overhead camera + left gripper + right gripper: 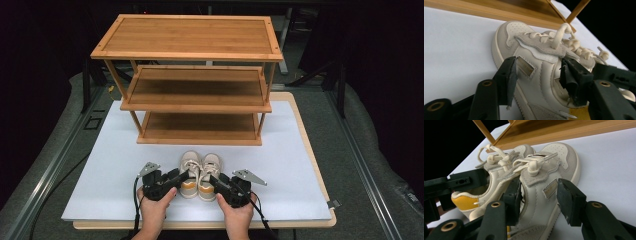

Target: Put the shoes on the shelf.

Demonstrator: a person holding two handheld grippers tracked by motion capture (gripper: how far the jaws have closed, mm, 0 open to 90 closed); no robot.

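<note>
1. While both grippers straddle the shoes, nothing's clamped yet; left gripper (181, 178) jaws wide, one on the outer side wall of the left shoe (190, 172), the other inside by the tongue; small gaps visible, not squeezing.
2. Right gripper (216, 180) same deal on the right shoe (209, 175); jaws wide, outer jaw clear of the side wall, inner jaw tucked in the opening.
3. Pair sits side by side, touching, toes toward the rack (200, 100), on the white mat (110, 165) just in front of the bottom shelf (200, 127).
4. To do it well, imo: close on side wall + collar, not laces; grip both evenly; lift level, heels low; slide toes-first onto a shelf w/o clipping the frame.
5. Writing: small metal tag on each shoe's side; no text legible; no brand readable.
</note>
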